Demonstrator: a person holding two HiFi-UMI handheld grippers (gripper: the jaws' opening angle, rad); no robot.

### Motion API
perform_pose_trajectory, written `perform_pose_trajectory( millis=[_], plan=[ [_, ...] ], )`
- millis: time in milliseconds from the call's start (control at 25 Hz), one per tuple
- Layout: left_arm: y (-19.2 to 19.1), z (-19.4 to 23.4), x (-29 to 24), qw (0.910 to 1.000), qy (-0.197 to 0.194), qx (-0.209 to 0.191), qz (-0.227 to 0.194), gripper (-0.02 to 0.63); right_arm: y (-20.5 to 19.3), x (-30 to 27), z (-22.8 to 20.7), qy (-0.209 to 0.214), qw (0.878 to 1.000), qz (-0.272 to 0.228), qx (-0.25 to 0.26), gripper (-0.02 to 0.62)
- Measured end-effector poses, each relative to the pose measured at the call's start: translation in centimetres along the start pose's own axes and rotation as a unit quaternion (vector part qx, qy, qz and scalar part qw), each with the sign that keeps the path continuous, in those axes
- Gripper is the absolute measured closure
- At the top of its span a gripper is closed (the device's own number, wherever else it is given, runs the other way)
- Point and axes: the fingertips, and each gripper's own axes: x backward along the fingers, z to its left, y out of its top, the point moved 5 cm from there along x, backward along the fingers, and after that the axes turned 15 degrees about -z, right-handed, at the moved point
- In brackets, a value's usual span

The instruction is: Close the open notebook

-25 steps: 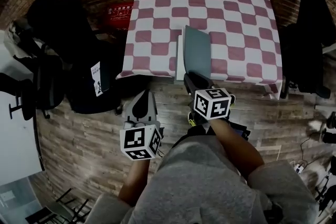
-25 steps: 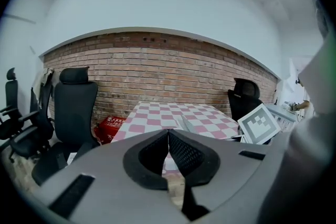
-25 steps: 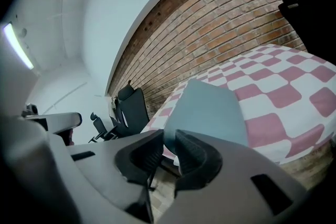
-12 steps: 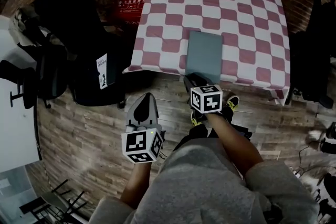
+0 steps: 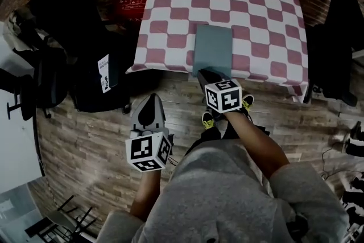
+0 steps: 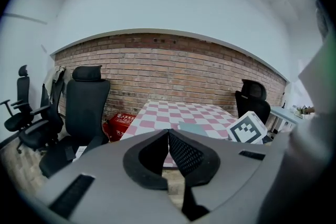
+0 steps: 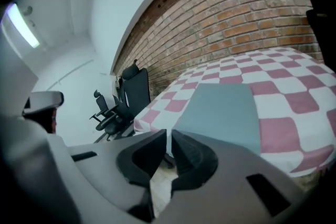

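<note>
The notebook (image 5: 213,49) lies shut, grey-green cover up, at the near edge of the red-and-white checked table (image 5: 256,3); it also shows in the right gripper view (image 7: 220,107) and faintly in the left gripper view (image 6: 193,128). My right gripper (image 5: 209,75) hangs just off the table's front edge below the notebook, apart from it. Its jaws (image 7: 169,134) have just been closing, leaving a thin slit with nothing between them. My left gripper (image 5: 151,98) sits lower left over the floor, its jaws (image 6: 168,131) shut and empty.
Black office chairs (image 5: 68,14) crowd the left of the table, with a red box (image 5: 129,8) on the floor beside them. Another dark chair (image 5: 341,37) stands at the table's right. The person's shoes (image 5: 207,119) rest on the wooden floor near the table.
The notebook's cover, raised over a white page a second ago, now lies flat and shut. The right gripper has dropped slightly below the table edge. The left gripper has barely moved.
</note>
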Motion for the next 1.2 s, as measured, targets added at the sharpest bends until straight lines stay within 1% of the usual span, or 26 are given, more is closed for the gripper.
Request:
perform_pose_trajectory(
  millis=[120, 240, 320, 400, 520, 640, 760, 880, 1040, 1200],
  plan=[
    [0.2, -0.9, -0.4, 0.9998, -0.016, 0.003, -0.007, 0.595, 4.2, 2.8, 0.5, 0.033, 0.999, -0.031, 0.008, 0.548],
    [0.4, -1.9, -1.2, 0.9992, -0.036, 0.007, -0.016, 0.595, 9.3, 6.4, 0.7, 0.046, 0.996, -0.062, 0.040, 0.548],
    [0.6, -2.7, -1.6, 0.9985, -0.050, 0.008, -0.021, 0.595, 12.2, 9.1, 0.6, 0.043, 0.994, -0.079, 0.064, 0.548],
    [0.8, -3.4, -1.9, 0.9976, -0.064, 0.008, -0.024, 0.595, 14.2, 12.0, 0.1, 0.031, 0.992, -0.096, 0.081, 0.548],
    [1.0, -4.5, -2.5, 0.9958, -0.085, 0.008, -0.031, 0.595, 16.3, 16.4, -1.3, -0.004, 0.988, -0.114, 0.101, 0.547],
    [1.2, -5.4, -3.0, 0.9939, -0.104, 0.006, -0.036, 0.595, 17.1, 20.5, -2.7, -0.053, 0.982, -0.129, 0.127, 0.548],
    [1.6, -6.4, -3.5, 0.9917, -0.122, 0.002, -0.042, 0.595, 17.0, 24.2, -3.9, -0.097, 0.975, -0.133, 0.152, 0.548],
    [2.0, -7.2, -4.0, 0.9896, -0.136, -0.002, -0.047, 0.595, 16.3, 26.9, -4.8, -0.129, 0.970, -0.138, 0.153, 0.548],
    [2.3, -8.2, -4.4, 0.9872, -0.151, -0.002, -0.051, 0.595, 15.1, 28.9, -5.2, -0.157, 0.967, -0.151, 0.132, 0.548],
    [2.5, -8.9, -4.7, 0.9852, -0.164, -0.004, -0.051, 0.595, 14.6, 29.5, -5.1, -0.165, 0.966, -0.155, 0.130, 0.548]
  ],
)
